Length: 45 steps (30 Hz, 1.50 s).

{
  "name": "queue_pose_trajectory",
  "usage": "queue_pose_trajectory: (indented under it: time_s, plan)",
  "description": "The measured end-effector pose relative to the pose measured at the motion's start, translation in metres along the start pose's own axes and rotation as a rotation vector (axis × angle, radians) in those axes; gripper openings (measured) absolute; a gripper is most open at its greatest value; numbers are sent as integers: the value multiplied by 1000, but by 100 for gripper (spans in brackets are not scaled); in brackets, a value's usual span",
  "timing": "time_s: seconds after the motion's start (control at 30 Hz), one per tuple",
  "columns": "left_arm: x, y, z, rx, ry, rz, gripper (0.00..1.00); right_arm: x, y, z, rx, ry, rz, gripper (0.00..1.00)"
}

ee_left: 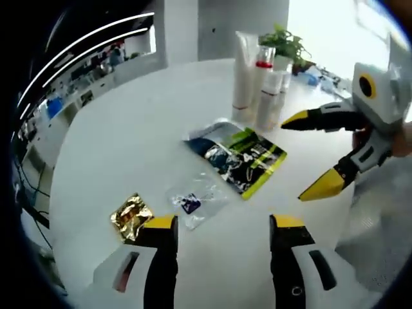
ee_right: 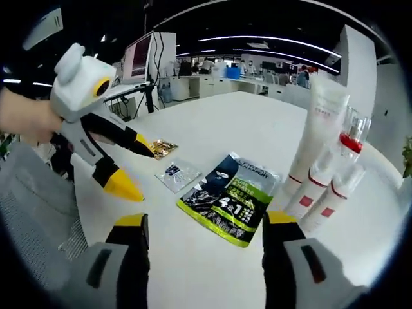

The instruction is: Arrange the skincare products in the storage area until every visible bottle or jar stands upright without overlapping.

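The skincare items stand grouped at the far side of the white tabletop [ee_left: 129, 129]: a tall white tube [ee_right: 322, 129], a clear bottle [ee_right: 353, 138] with a red band, and shorter white tubes [ee_right: 335, 196] with red labels, all upright and close together, some touching. Nearer lie a green-and-black pouch [ee_right: 230, 196], a small clear sachet [ee_right: 177, 174] and a gold sachet [ee_left: 132, 215], all flat and apart from one another. The left gripper [ee_left: 222, 232] and right gripper [ee_right: 203, 232] both hover above the tabletop with fingers apart, holding nothing. The tubes look light, smooth and top-heavy, likely to tip if nudged, so a hold low around the body seems safest. The clear bottle looks rigid and possibly fragile; grip its body, not the cap. The pouch and sachets look soft, thin and slippery, best pinched at an edge.
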State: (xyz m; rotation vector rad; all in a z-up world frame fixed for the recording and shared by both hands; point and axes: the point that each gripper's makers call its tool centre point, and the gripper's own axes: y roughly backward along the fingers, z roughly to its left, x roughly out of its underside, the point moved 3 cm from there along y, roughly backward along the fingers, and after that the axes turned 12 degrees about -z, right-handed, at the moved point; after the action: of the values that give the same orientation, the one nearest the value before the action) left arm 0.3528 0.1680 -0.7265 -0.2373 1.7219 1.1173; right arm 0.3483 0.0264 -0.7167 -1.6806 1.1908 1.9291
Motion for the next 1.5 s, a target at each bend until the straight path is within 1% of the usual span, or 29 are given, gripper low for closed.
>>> queue_pose_trajectory:
  time_s: [0.1,0.27,0.4,0.53,0.87,1.03,1.13,1.37,1.5]
  plan:
    - [1,5,-2,0,12,-3,58,1,8,-1,10,-20,-5,76]
    - [2,13,-6,0,40,-15,63,4,20,2,8,-57,-11,84]
    - [4,19,-9,1,55,-17,67,3,28,4,12,-79,-24,88]
    - [8,26,-14,4,69,-16,70,6,36,-1,34,-92,-23,89]
    - [19,48,-18,-4,95,-8,78,-3,60,-16,92,-139,-67,95]
    - [18,64,-16,-22,124,-24,82,-7,68,-16,95,-139,-77,98]
    - [20,70,-14,-26,136,-26,84,-6,72,-15,92,-145,-80,99]
    - [21,85,-14,-40,166,-31,89,-9,83,-14,100,-165,-94,100]
    - [25,91,-11,-51,179,-29,90,-10,88,-16,105,-175,-94,100]
